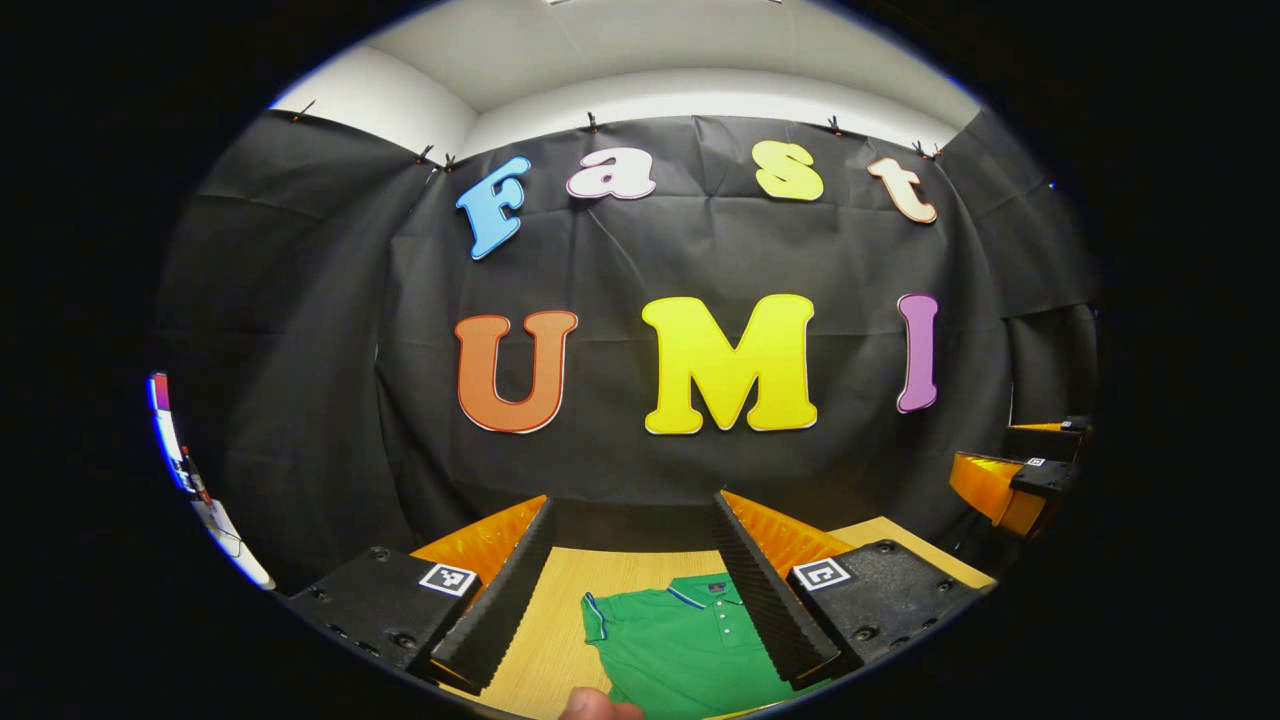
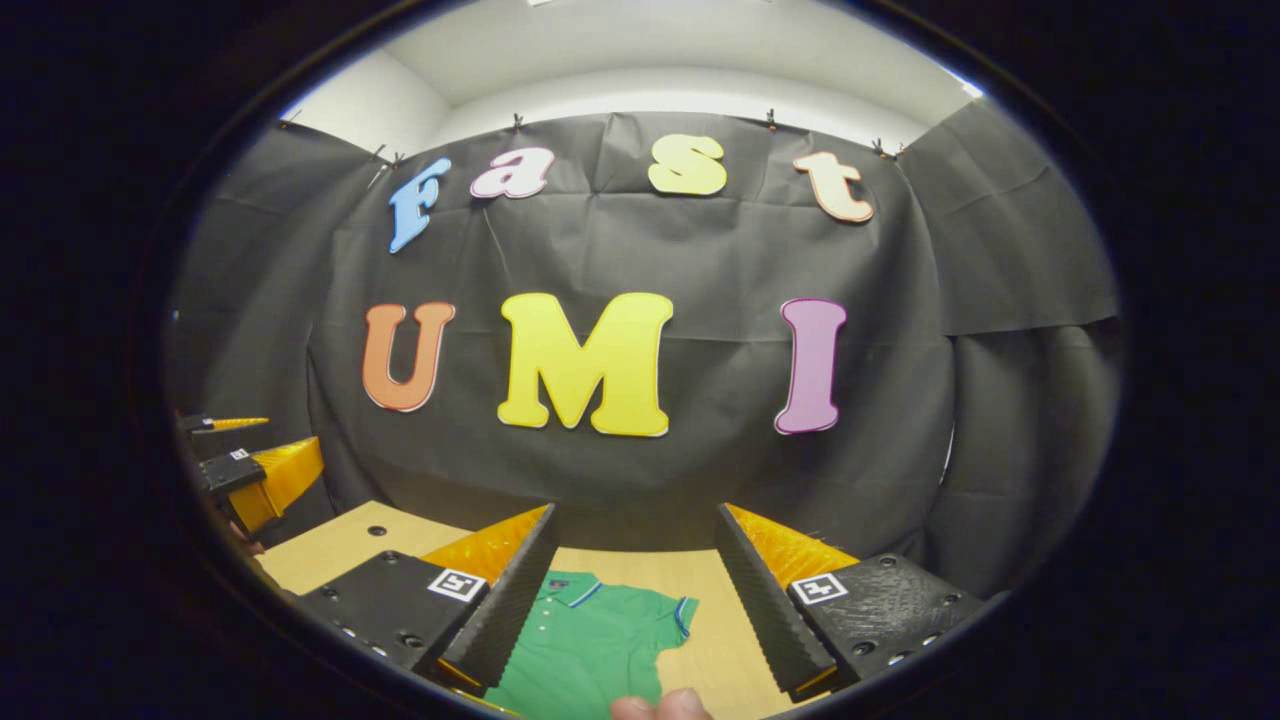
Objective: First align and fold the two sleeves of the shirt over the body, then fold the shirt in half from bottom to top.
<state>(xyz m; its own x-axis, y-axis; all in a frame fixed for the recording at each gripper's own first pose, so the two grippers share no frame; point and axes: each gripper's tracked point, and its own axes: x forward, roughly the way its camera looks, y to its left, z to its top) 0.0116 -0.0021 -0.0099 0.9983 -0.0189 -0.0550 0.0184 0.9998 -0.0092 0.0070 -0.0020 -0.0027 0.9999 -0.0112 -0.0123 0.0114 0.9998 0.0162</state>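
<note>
Left gripper [image 1: 635,585]: jaws wide, above table [image 1: 545,620] | right gripper [image 2: 635,590]: jaws wide | shirt [image 1: 680,640] flat, bare wood around.

Wooden table [image 1: 560,610]; green polo shirt [image 1: 680,650] lying flat on it.

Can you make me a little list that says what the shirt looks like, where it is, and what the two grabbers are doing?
shirt: green polo shirt with striped collar and buttons, lying flat
where: on the wooden table, collar toward the black cloth wall
sleeves: spread out to the sides, not folded yet
left gripper: fingers open, held above the shirt, holding nothing
right gripper: fingers open, held above the shirt, holding nothing
folding: not started
</note>
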